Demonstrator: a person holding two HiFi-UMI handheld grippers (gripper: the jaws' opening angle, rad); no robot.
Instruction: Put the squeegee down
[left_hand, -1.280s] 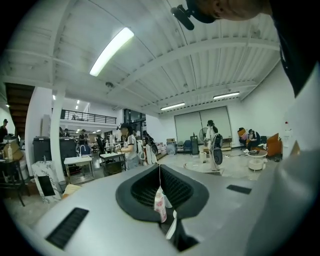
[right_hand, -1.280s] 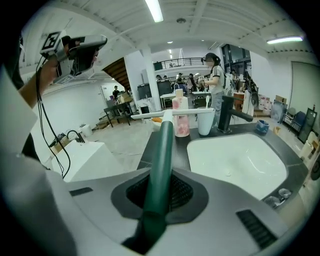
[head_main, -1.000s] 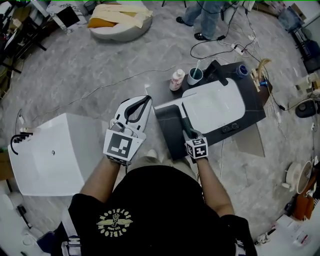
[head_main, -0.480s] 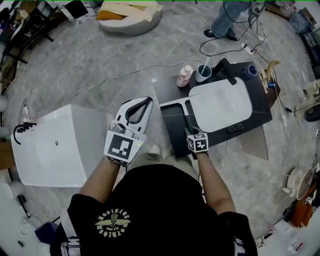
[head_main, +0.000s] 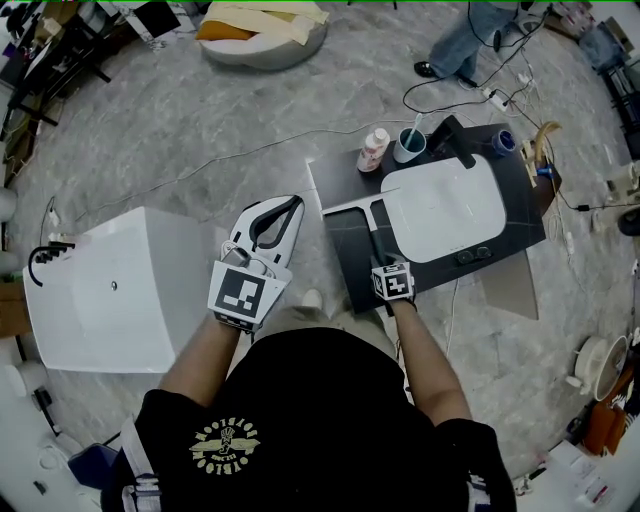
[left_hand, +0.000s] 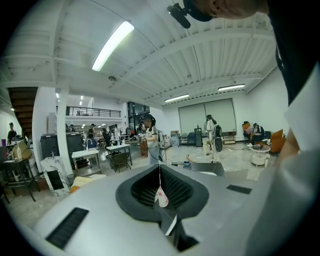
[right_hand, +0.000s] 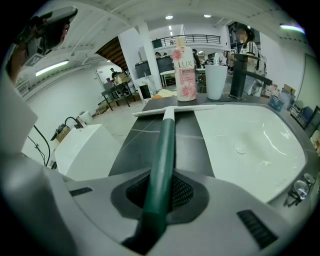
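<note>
The squeegee has a dark green handle and a white blade. It reaches out over the dark countertop, just left of the white sink. The blade lies across the counter's far part and seems to rest on it. My right gripper is shut on the near end of the handle, which runs out between its jaws. My left gripper hangs over the floor left of the counter, jaws together and empty.
A pink bottle, a cup and a black faucet stand at the counter's far edge. A white box sits on the floor to the left. Cables trail across the floor, and a person stands beyond the counter.
My right gripper has sunk toward the counter with the squeegee in it. The left gripper has hardly shifted.
</note>
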